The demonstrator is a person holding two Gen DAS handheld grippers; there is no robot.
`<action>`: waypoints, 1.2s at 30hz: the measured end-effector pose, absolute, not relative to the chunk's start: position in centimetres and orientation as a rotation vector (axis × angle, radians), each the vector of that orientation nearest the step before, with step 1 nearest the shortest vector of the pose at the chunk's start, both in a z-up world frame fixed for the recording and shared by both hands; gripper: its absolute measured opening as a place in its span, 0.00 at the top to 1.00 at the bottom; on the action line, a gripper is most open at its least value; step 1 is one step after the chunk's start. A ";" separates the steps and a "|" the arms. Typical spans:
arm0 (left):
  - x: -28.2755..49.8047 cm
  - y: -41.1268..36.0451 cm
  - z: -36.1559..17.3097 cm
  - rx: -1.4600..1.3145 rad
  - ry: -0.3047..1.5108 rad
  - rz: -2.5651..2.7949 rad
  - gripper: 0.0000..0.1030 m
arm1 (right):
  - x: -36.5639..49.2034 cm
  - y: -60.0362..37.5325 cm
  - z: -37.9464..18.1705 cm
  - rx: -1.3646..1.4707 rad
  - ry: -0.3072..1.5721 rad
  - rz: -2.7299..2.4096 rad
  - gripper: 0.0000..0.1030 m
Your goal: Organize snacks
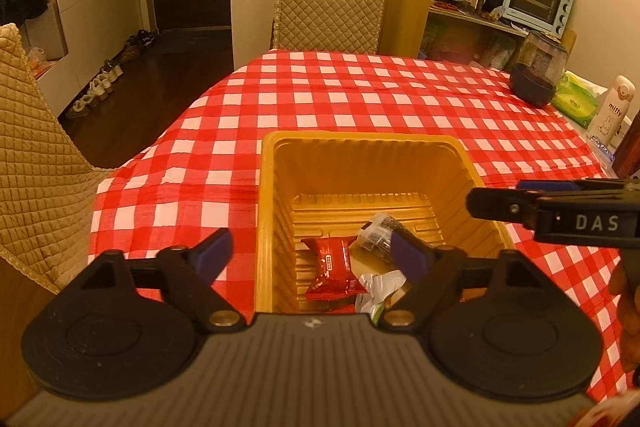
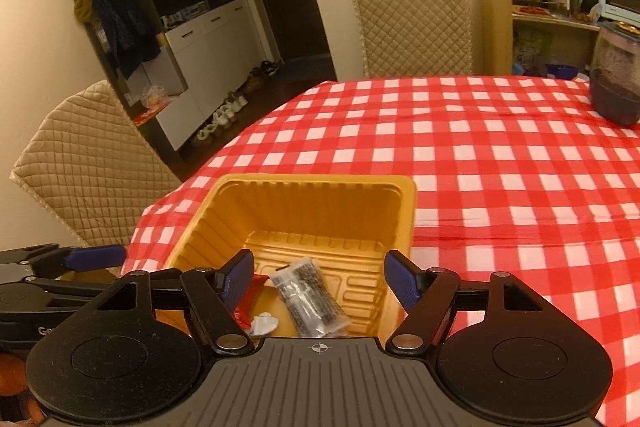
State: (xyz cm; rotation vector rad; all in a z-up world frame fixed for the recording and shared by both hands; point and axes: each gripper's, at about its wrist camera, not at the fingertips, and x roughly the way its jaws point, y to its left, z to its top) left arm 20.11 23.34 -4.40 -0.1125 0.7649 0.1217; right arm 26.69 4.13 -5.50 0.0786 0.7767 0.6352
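Lying in ribbed yellow plastic tray [image 1: 360, 147]: crinkly wrappers, maybe foil; both grippers' jaws released.

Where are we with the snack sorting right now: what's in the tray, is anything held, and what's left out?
Done: the yellow tray holds a red packet, a dark clear-wrapped packet and a white-green wrapper. In hand: nothing; the left gripper and right gripper both stand open over the tray. Left: no loose snacks show on the checked tablecloth, so the job looks nearly finished.
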 end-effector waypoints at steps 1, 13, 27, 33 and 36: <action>19.9 23.4 -4.3 -0.113 0.762 0.127 0.12 | 26.5 3.9 -5.4 0.077 0.779 0.630 0.30; 15.7 22.5 -1.9 -0.107 0.736 0.192 0.00 | 22.5 0.7 -3.7 0.080 0.825 0.564 0.25; 8.1 18.9 1.8 -0.195 0.740 0.223 0.01 | 15.0 -2.7 -0.4 0.070 0.829 0.554 0.23; 4.6 17.0 2.8 -0.205 0.734 0.221 0.01 | 11.6 -4.1 0.4 0.057 0.829 0.557 0.23; 3.0 15.9 3.2 -0.205 0.724 0.219 0.01 | 9.9 -4.8 0.9 0.045 0.826 0.556 0.23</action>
